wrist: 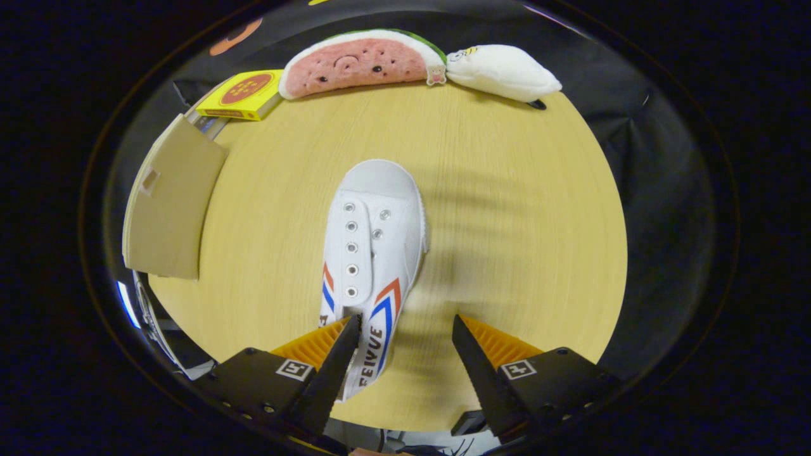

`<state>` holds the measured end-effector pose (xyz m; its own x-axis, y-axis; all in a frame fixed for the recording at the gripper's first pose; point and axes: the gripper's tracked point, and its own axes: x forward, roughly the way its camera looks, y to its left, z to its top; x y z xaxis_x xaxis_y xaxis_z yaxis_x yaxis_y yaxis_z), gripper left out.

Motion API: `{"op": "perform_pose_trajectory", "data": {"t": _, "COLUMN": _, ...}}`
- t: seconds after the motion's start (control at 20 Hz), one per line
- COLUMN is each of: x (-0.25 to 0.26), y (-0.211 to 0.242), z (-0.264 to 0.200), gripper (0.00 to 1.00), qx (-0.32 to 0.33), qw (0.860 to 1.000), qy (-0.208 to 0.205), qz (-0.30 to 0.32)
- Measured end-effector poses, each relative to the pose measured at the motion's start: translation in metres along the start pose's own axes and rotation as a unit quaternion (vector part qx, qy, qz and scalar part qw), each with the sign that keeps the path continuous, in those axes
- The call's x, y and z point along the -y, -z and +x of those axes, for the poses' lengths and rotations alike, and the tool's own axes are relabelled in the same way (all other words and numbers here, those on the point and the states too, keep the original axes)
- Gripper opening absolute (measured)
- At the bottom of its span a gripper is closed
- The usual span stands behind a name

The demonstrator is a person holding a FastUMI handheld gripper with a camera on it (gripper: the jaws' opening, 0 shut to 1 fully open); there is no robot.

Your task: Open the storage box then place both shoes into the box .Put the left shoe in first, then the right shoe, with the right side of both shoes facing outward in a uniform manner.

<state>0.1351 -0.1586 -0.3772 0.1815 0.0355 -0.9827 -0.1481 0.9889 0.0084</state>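
Note:
One white canvas shoe (374,247) with red and blue side stripes lies on the round wooden table (519,240), toe pointing away from me. My gripper (405,320) is open above the shoe's heel end. The left finger (336,361) overlaps the shoe's rear part, and the right finger (475,361) stands well clear over bare table. Neither finger presses on the shoe. At the table's left edge a tan flat panel (165,209) shows, apparently part of the storage box; the box's inside is hidden.
At the far side of the table lie a yellow flat carton (244,95), a watermelon-slice plush (358,63) and a white plush (500,73). Bare wood stretches to the right of the shoe.

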Motion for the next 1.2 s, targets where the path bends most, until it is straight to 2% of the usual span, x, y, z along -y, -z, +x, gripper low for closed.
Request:
{"op": "perform_pose_trajectory", "data": {"t": 0.1, "x": 0.000, "y": -0.002, "z": 0.009, "gripper": 0.83, "qx": -0.011, "qw": 1.000, "qy": 0.008, "qz": 0.006}}
{"op": "perform_pose_trajectory", "data": {"t": 0.2, "x": -0.005, "y": -0.003, "z": 0.013, "gripper": 0.81, "qx": -0.015, "qw": 1.000, "qy": -0.013, "qz": 0.015}}
{"op": "perform_pose_trajectory", "data": {"t": 0.25, "x": -0.007, "y": -0.005, "z": 0.013, "gripper": 0.75, "qx": -0.015, "qw": 0.999, "qy": -0.024, "qz": 0.017}}
{"op": "perform_pose_trajectory", "data": {"t": 0.4, "x": -0.018, "y": -0.004, "z": 0.014, "gripper": 0.28, "qx": -0.015, "qw": 0.997, "qy": -0.061, "qz": 0.047}}
{"op": "perform_pose_trajectory", "data": {"t": 0.45, "x": -0.017, "y": -0.004, "z": 0.013, "gripper": 0.28, "qx": -0.013, "qw": 0.996, "qy": -0.067, "qz": 0.055}}
{"op": "perform_pose_trajectory", "data": {"t": 0.5, "x": -0.014, "y": -0.004, "z": 0.013, "gripper": 0.22, "qx": -0.012, "qw": 0.994, "qy": -0.072, "qz": 0.079}}
{"op": "perform_pose_trajectory", "data": {"t": 0.55, "x": -0.016, "y": -0.003, "z": 0.018, "gripper": 0.08, "qx": -0.020, "qw": 0.991, "qy": -0.087, "qz": 0.098}}
{"op": "perform_pose_trajectory", "data": {"t": 0.6, "x": -0.016, "y": -0.002, "z": 0.013, "gripper": 0.01, "qx": -0.022, "qw": 0.990, "qy": -0.099, "qz": 0.100}}
{"op": "perform_pose_trajectory", "data": {"t": 0.85, "x": -0.020, "y": 0.001, "z": 0.007, "gripper": 0.01, "qx": -0.008, "qw": 0.987, "qy": -0.116, "qz": 0.111}}
{"op": "perform_pose_trajectory", "data": {"t": 1.2, "x": -0.038, "y": -0.007, "z": -0.028, "gripper": 0.01, "qx": 0.039, "qw": 0.977, "qy": -0.159, "qz": 0.139}}
